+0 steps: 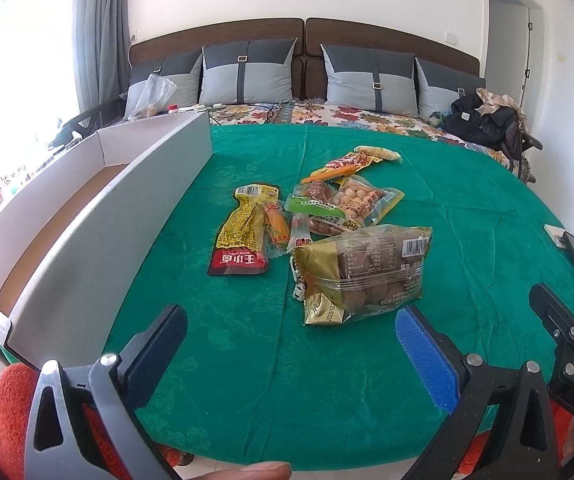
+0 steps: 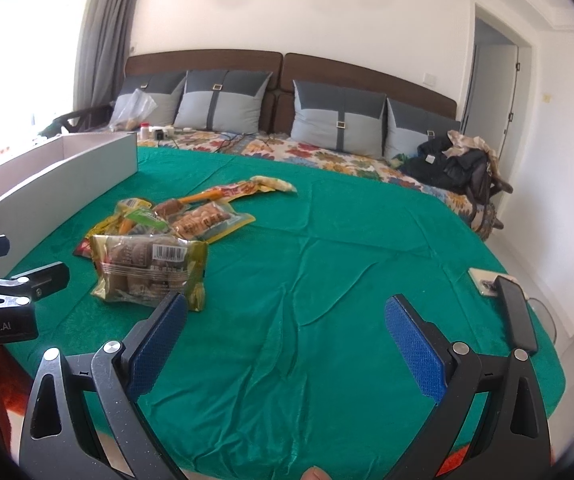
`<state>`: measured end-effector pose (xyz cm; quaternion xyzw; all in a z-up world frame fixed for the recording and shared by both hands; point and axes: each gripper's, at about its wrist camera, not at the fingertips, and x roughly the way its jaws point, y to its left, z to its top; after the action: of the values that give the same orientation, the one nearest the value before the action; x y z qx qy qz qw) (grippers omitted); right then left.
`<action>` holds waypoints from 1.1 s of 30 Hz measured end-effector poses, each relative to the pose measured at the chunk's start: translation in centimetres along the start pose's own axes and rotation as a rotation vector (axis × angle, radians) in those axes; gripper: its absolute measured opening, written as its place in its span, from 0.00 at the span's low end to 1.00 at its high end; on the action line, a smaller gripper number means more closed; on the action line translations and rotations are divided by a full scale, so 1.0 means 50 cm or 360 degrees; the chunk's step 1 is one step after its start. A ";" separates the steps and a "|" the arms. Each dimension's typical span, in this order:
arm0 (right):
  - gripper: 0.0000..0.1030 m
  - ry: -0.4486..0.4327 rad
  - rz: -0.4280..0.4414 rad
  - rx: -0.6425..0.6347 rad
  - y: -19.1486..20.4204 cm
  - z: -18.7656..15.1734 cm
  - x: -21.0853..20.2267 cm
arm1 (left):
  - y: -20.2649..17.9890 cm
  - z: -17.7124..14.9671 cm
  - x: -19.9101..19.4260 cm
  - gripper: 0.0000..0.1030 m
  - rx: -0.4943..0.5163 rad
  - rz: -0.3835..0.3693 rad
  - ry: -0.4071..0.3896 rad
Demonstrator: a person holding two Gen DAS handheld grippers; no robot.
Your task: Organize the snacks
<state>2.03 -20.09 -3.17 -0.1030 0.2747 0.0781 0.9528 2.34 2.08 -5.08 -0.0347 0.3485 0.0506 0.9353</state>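
Several snack packets lie in a pile on the green cloth (image 1: 467,200). Nearest is a gold and clear bag of brown buns (image 1: 363,272), also in the right wrist view (image 2: 149,270). A yellow and red packet (image 1: 243,232) lies left of it, a bag of pale round snacks (image 1: 361,200) behind, and an orange packet (image 1: 351,164) farthest. A long white box (image 1: 99,216) stands open on the left. My left gripper (image 1: 291,332) is open and empty, just short of the bun bag. My right gripper (image 2: 287,324) is open and empty over bare cloth, right of the pile.
A phone (image 2: 517,316) and a small card (image 2: 483,280) lie at the cloth's right edge. Grey pillows (image 1: 247,72) and a headboard are behind. Dark clothes (image 1: 483,120) are heaped at the far right. A plastic bag (image 1: 153,94) sits at the far left.
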 end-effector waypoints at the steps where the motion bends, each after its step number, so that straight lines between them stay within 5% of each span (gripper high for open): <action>1: 0.98 0.0004 0.0000 -0.0003 0.000 0.000 0.003 | 0.002 0.000 0.000 1.00 -0.0006 -0.0005 0.0001; 33: 0.98 0.0027 0.0002 0.0020 -0.012 -0.013 0.024 | -0.016 -0.008 0.005 1.00 0.0040 0.0020 0.0022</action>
<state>2.84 -20.69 -4.26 -0.0976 0.2832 0.0760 0.9511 2.36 1.27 -5.50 -0.0213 0.3559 0.0517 0.9329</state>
